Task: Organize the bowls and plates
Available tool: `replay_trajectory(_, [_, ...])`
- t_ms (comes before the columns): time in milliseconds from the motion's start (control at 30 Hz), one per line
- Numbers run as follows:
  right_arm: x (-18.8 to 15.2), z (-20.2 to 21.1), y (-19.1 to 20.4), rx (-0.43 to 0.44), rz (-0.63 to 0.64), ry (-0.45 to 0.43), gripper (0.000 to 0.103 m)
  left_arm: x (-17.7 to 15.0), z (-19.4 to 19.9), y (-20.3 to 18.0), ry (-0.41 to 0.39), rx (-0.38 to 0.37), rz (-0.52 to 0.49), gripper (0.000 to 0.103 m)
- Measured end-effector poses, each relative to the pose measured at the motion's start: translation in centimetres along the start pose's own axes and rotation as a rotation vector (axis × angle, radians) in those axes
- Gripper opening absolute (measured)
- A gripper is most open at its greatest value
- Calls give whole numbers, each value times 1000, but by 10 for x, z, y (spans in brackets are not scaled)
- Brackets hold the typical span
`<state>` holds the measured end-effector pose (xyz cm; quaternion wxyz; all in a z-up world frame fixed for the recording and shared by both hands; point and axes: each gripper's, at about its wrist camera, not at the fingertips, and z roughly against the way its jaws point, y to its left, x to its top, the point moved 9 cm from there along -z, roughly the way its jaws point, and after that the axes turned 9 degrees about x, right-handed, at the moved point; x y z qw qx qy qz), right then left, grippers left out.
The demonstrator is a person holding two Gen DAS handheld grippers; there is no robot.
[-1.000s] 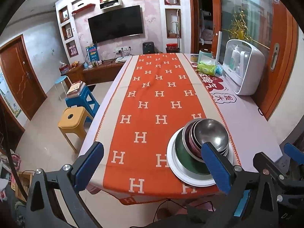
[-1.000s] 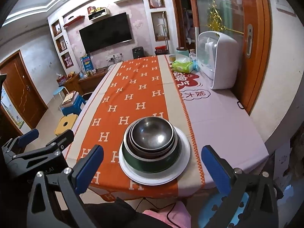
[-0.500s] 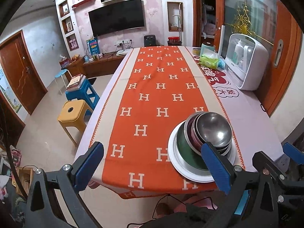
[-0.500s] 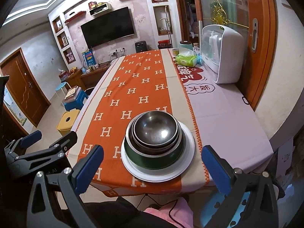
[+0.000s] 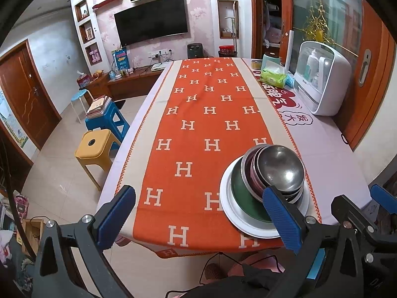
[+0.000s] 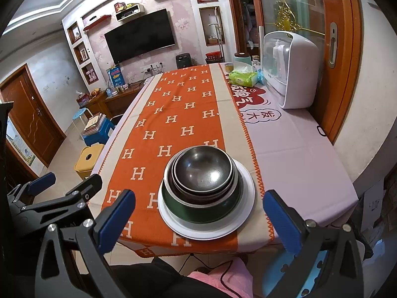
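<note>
The dishes sat in one nested stack near the table's front edge, toward its right corner: a white plate (image 6: 244, 219) at the bottom, a green bowl (image 6: 198, 213) on it, and steel bowls (image 6: 204, 168) nested inside. Both the left gripper (image 5: 198, 218) and the right gripper (image 6: 198, 218) were spread wide, holding nothing, back from the front edge. This fitted a finished stack or one awaiting sorting. In my judgement, any grip should take a single rim squarely, since polished steel slips and nested bowls can lift together.
</note>
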<state>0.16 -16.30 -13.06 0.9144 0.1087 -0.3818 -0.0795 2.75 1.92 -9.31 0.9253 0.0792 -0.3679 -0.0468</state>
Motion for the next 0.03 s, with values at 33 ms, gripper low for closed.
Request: replay_trajectory(33, [0, 0, 0, 1, 1, 0, 103, -1, -2, 1, 1, -1, -1, 102])
